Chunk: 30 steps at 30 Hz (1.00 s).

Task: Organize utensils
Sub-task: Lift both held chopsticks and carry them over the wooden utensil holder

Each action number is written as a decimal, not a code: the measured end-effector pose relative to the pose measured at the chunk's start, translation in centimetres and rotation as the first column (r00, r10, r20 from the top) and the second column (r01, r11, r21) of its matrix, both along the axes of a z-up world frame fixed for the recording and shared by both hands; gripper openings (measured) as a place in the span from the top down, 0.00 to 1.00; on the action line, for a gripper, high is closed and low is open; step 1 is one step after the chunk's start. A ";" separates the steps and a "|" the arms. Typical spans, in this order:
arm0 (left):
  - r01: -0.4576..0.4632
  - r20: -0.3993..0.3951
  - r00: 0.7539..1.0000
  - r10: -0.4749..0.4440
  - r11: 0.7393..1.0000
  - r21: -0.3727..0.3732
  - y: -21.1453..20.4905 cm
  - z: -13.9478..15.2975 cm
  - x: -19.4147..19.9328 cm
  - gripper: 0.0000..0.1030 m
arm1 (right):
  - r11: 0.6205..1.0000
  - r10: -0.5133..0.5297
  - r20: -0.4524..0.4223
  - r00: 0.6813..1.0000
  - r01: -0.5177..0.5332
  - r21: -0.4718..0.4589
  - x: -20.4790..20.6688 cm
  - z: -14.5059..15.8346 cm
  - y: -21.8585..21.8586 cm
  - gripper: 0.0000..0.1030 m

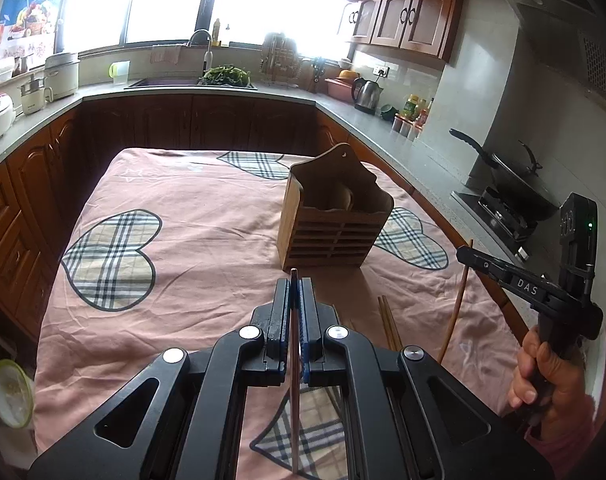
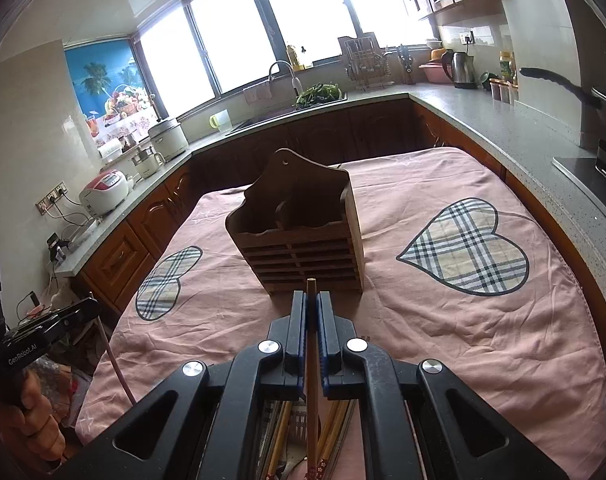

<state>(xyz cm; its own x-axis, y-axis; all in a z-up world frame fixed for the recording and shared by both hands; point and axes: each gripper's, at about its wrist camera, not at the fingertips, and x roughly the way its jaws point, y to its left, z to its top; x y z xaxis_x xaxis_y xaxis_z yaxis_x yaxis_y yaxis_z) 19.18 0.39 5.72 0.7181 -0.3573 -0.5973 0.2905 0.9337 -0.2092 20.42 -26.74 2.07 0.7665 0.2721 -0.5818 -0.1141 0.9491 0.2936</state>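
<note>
A wooden utensil holder [image 1: 335,216] [image 2: 303,240] with slatted front stands on the pink tablecloth [image 1: 191,240] [image 2: 443,320]. My left gripper [image 1: 294,284] is shut on a thin dark chopstick [image 1: 294,380], held in front of the holder. My right gripper [image 2: 311,298] is shut on a light wooden chopstick [image 2: 312,380], also just short of the holder's front. The right gripper shows in the left wrist view [image 1: 469,254], its chopstick [image 1: 457,304] hanging down. Several loose chopsticks [image 2: 335,428] lie on the cloth beneath the right gripper; two more chopsticks [image 1: 389,324] show in the left wrist view.
Dark wood cabinets and a grey counter [image 1: 383,128] wrap around the table. A wok [image 1: 515,176] sits on the stove at right. Rice cookers [image 2: 107,192] stand on the left counter. A sink with greens [image 1: 223,76] is at the back.
</note>
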 end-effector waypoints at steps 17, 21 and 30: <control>-0.045 0.107 0.993 0.052 0.997 -0.065 1.0 2.7 -0.6 0.97 | 1.000 -0.001 0.089 0.996 0.001 -0.003 -0.5 2.7 0.0 0.95; -0.064 0.153 0.985 0.078 0.993 -0.095 1.0 4.0 0.4 0.97 | 1.000 -0.011 0.127 0.992 0.010 0.013 0.5 4.0 -0.3 0.95; -0.074 0.288 0.949 0.128 0.979 -0.191 0.6 8.1 4.2 0.97 | 0.995 -0.090 0.258 0.962 0.073 0.072 4.7 8.2 -1.9 0.95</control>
